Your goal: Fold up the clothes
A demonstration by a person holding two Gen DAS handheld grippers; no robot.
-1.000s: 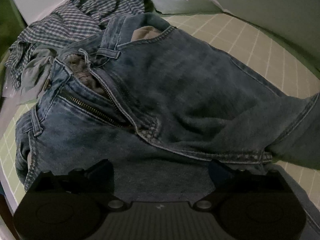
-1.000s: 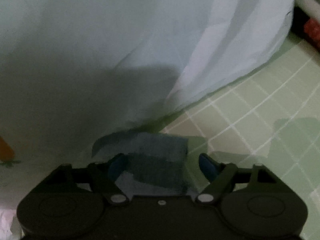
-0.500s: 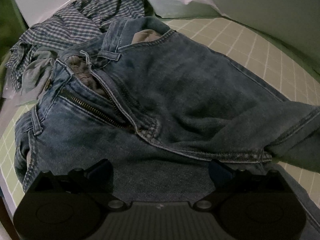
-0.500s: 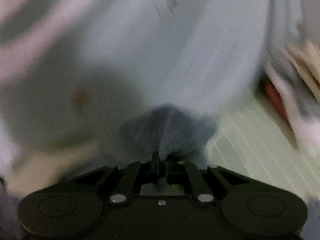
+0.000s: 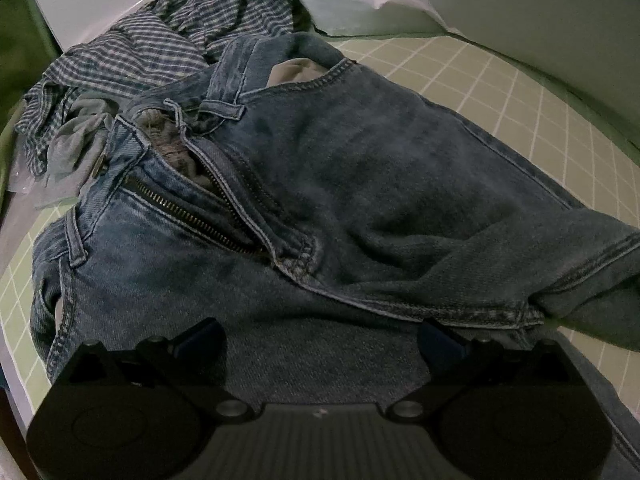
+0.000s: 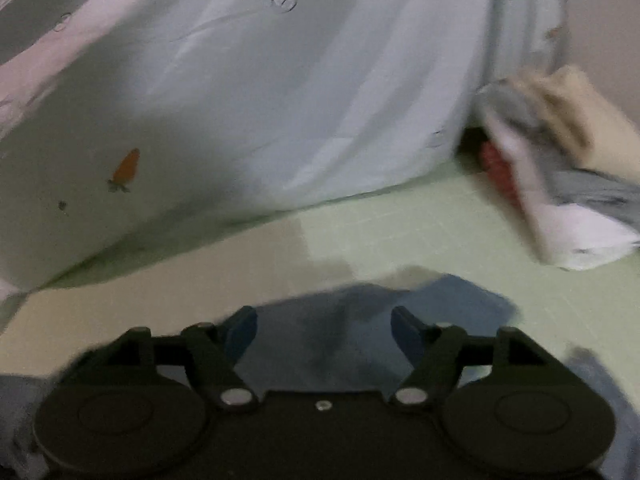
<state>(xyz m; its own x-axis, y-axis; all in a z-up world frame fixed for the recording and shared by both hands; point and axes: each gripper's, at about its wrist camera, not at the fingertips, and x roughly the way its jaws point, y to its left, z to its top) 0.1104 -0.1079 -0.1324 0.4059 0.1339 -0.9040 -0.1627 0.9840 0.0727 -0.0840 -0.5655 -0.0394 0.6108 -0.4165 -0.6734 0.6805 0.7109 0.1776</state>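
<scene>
Right wrist view: the right hand-held gripper [image 6: 324, 326] is spreading its jaws over a blue denim fold [image 6: 360, 320], pads off it; the left hand-held gripper [image 5: 320, 340] is hovering spread wide above crumpled blue denim jeans [image 5: 360, 184].

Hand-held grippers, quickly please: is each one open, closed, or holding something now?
Left hand-held gripper: open, jaws apart over the jeans, gripping nothing.
Right hand-held gripper: opening, denim below the jaws, not pinched.
</scene>
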